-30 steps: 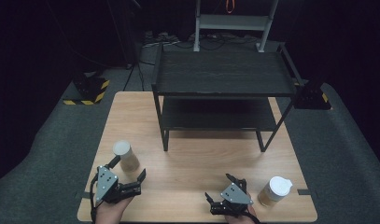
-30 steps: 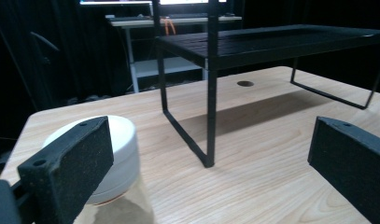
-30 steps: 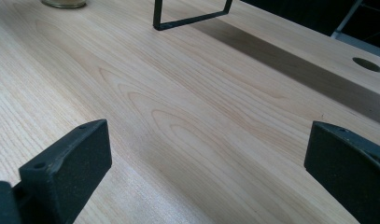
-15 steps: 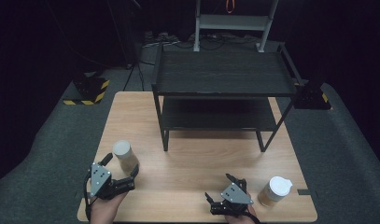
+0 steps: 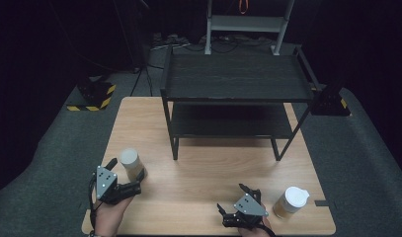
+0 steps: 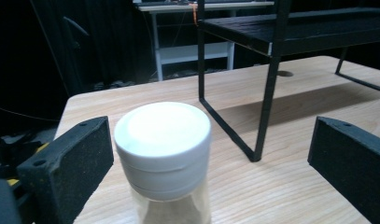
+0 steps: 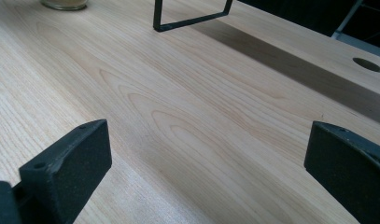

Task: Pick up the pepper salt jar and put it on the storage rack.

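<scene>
A glass jar with a white lid (image 5: 130, 161) stands at the table's front left. My left gripper (image 5: 123, 174) is open with its jaws on either side of it. In the left gripper view the jar (image 6: 163, 140) stands between the two black pads, nearer the left pad (image 6: 71, 158), and I cannot tell whether they touch. At the front right stands a second white-lidded jar (image 5: 291, 201). My right gripper (image 5: 233, 198) rests open just left of that jar, with only bare wood between its jaws (image 7: 201, 154).
A black two-tier shelf (image 5: 235, 79) stands on the back half of the wooden table (image 5: 208, 168); its front leg (image 6: 267, 93) rises beyond the left jar. A round hole (image 7: 367, 64) is cut in the tabletop. Dark floor surrounds the table.
My left gripper has shifted left and forward and turned toward the jar, so its jaws now flank it. The right gripper and both jars have not moved.
</scene>
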`<control>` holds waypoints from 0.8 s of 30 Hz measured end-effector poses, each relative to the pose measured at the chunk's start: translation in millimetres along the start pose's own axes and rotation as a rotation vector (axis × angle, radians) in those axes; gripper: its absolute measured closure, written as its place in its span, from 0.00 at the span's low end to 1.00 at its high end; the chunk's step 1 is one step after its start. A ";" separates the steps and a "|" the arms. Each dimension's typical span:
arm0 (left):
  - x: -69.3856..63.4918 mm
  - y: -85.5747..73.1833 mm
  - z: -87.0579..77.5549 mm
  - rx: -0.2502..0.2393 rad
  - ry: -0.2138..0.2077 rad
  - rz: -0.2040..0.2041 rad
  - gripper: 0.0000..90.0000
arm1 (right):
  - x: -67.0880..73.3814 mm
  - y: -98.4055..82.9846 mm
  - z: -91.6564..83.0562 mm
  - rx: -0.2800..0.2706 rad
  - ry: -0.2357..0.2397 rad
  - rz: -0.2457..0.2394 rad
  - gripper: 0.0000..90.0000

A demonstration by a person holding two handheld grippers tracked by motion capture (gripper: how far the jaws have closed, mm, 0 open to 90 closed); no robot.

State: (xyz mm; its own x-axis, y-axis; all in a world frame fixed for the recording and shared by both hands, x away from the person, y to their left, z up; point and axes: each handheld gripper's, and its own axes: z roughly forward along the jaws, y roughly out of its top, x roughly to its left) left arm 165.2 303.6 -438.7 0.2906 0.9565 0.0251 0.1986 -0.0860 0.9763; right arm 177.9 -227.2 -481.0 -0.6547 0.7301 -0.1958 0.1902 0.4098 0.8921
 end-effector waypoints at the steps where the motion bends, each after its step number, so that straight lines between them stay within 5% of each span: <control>1: 0.4 0.6 0.7 0.001 0.003 0.000 0.00 | -0.1 -0.1 0.0 0.000 0.000 0.000 0.00; 9: 7.3 3.7 8.3 0.022 0.011 0.011 0.00 | 0.0 -0.6 -0.3 -0.003 0.000 0.003 0.00; 24: 17.9 -6.3 28.9 0.056 0.014 -0.029 0.00 | -0.7 -0.7 -0.3 -0.004 0.002 0.004 0.00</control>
State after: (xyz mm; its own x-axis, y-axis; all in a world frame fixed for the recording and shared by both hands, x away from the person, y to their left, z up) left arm 196.2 313.1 -450.6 0.2707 0.9627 0.0002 0.2594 -0.0732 0.9630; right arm 178.0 -228.1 -481.4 -0.6550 0.7310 -0.1913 0.1904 0.4046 0.8944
